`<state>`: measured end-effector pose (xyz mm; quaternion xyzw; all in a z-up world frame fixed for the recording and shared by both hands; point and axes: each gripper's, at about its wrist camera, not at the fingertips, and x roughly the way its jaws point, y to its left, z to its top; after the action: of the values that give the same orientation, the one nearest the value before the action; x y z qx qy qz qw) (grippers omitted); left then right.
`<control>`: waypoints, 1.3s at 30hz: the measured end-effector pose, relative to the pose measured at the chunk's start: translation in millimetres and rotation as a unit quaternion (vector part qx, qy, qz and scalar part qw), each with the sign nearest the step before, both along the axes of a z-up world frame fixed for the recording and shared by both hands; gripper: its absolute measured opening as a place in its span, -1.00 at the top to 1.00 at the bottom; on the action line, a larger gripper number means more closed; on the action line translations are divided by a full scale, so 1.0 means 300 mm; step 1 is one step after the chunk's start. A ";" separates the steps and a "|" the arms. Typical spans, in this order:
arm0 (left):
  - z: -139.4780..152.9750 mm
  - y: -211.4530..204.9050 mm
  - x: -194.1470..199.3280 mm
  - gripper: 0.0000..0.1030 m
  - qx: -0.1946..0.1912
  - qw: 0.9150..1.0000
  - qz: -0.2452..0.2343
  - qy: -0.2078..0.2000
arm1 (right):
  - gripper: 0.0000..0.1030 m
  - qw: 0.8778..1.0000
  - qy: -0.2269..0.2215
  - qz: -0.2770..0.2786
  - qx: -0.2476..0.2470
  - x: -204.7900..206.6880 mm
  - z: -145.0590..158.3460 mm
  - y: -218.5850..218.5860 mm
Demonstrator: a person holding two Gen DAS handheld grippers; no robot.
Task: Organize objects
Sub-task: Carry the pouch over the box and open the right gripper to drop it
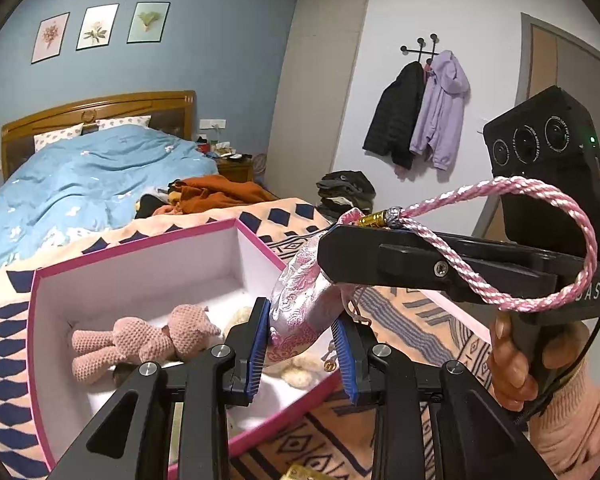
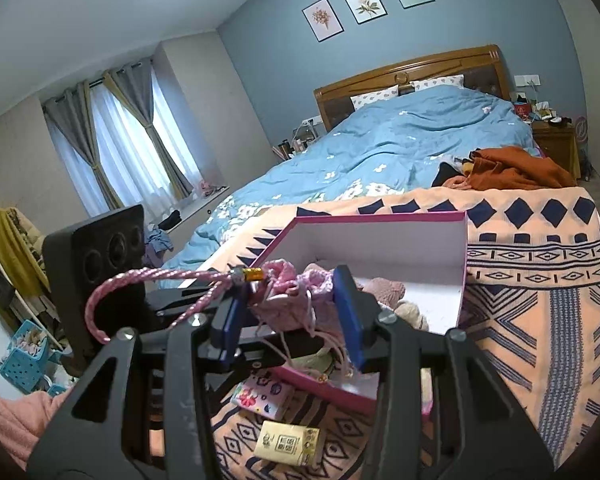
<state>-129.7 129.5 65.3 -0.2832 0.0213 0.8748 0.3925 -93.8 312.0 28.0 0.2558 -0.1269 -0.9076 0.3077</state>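
A pink and silver brocade pouch (image 1: pixel 300 312) with a pink rope loop (image 1: pixel 540 240) hangs above the open pink box (image 1: pixel 140 240) on the patterned blanket. My left gripper (image 1: pixel 300 344) is shut on the pouch's lower end. My right gripper (image 2: pixel 292 312) is shut on the pouch's gathered top (image 2: pixel 288 300), beside its gold bead (image 2: pixel 254 274); it also shows in the left wrist view (image 1: pixel 340 252). A pink knitted bear (image 1: pixel 140 340) and a cream plush toy (image 1: pixel 296 372) lie inside the box.
A floral card (image 2: pixel 260 394) and a yellow packet (image 2: pixel 288 444) lie on the blanket (image 2: pixel 540 300) in front of the box. Crumpled orange clothing (image 2: pixel 512 168) lies behind it on the blue duvet. Coats hang on the wall (image 1: pixel 420 120).
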 end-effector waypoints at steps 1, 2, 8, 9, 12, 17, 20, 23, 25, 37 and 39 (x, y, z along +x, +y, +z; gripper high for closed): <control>-0.002 0.004 -0.008 0.40 -0.001 1.000 0.001 0.000 | 0.12 1.000 -0.001 -0.001 -0.001 -0.007 -0.001 0.002; -0.004 0.008 -0.018 0.40 -0.001 1.000 0.002 -0.001 | 0.12 1.000 -0.003 -0.001 -0.002 -0.011 -0.003 0.004; -0.023 0.013 -0.055 0.40 0.000 1.000 0.006 -0.010 | 0.12 1.000 -0.016 -0.004 -0.007 -0.051 -0.024 0.016; -0.028 0.014 -0.061 0.40 -0.001 1.000 0.007 -0.012 | 0.12 1.000 -0.018 -0.005 -0.007 -0.056 -0.028 0.015; -0.044 0.016 -0.079 0.40 -0.004 1.000 0.011 -0.020 | 0.12 1.000 -0.026 -0.006 -0.007 -0.075 -0.041 0.015; -0.072 0.021 -0.109 0.40 -0.010 0.999 0.018 -0.032 | 0.12 0.999 -0.042 -0.008 -0.005 -0.115 -0.068 0.014; -0.093 0.025 -0.136 0.40 -0.010 0.999 0.022 -0.047 | 0.12 0.999 -0.052 -0.012 -0.003 -0.139 -0.083 0.011; -0.109 0.030 -0.164 0.40 -0.010 0.998 0.026 -0.060 | 0.12 0.998 -0.061 -0.017 0.000 -0.171 -0.095 0.009; -0.119 0.035 -0.189 0.40 -0.012 0.997 0.031 -0.068 | 0.12 0.998 -0.066 -0.021 0.003 -0.194 -0.102 0.006; -0.177 0.050 -0.311 0.34 -0.028 0.988 0.072 -0.135 | 0.12 0.993 -0.100 -0.061 0.016 -0.329 -0.149 0.009; -0.188 0.044 -0.314 0.26 -0.031 0.987 0.074 -0.136 | 0.10 0.991 -0.098 -0.083 0.028 -0.338 -0.147 0.009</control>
<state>-223.9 142.8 8.8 -0.4125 -0.0264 0.8538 0.3165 -195.4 314.8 -16.0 0.3407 -0.1517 -0.9038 0.2099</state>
